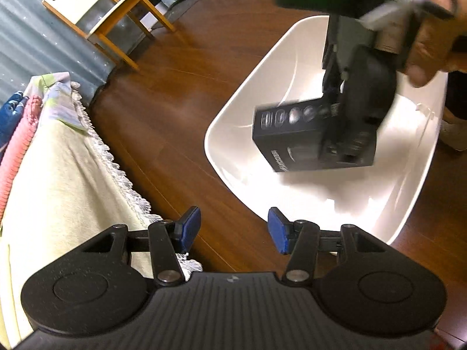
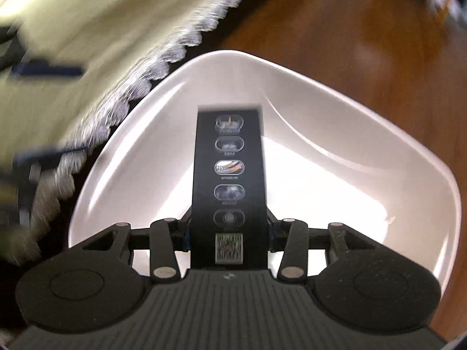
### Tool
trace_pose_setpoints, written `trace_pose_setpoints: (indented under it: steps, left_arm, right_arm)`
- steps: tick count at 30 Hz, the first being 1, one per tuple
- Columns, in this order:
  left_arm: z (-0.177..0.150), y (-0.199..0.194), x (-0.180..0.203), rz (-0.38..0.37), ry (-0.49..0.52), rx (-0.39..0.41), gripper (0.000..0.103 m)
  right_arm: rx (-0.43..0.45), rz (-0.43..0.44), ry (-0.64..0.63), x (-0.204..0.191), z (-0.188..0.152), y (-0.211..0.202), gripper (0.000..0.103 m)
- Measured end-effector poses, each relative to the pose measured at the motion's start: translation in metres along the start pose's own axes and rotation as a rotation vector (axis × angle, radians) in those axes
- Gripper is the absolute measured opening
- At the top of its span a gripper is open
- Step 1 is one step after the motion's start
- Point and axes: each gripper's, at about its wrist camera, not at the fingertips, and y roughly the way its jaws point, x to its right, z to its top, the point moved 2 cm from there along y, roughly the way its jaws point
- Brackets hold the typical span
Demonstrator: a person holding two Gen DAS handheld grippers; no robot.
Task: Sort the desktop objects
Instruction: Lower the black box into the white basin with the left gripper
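Note:
A black box printed with a column of oval pictures and a QR code is held between the jaws of my right gripper, which is shut on its sides. It hangs inside a white plastic basin. From the left wrist view the same black box appears blurred over the basin, with the right gripper and a hand above it. My left gripper stands open over the wooden floor beside the basin's near rim, its blue pads holding nothing.
A cream tablecloth with a fringed edge covers the table at the left; folded fabrics lie on it. A small wooden chair stands by grey curtains. Dark wooden floor surrounds the basin.

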Motion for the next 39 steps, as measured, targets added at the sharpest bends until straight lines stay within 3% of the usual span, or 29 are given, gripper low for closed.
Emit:
trace_pose_setpoints:
  steps: [2, 25, 31, 35, 39]
  left_arm:
    - [-0.002, 0.002, 0.001, -0.009, -0.003, -0.006, 0.057]
    - [-0.007, 0.011, 0.010, -0.027, 0.009, -0.068, 0.057]
    - [-0.009, 0.010, 0.011, -0.032, 0.008, -0.068, 0.057]
    - [-0.010, 0.008, 0.013, -0.031, 0.012, -0.075, 0.057]
    - [-0.010, 0.007, 0.013, -0.031, 0.006, -0.073, 0.057]
  right_arm:
    - [-0.013, 0.024, 0.051, 0.003, 0.000, 0.003, 0.039]
    - [-0.100, 0.079, 0.123, -0.003, -0.009, 0.009, 0.044]
    - [-0.055, 0.144, 0.322, 0.015, -0.007, 0.004, 0.041]
    - [-0.018, 0.238, 0.488, 0.029, -0.004, 0.002, 0.043]
    - [-0.007, 0.259, 0.474, 0.024, 0.001, -0.004, 0.043]
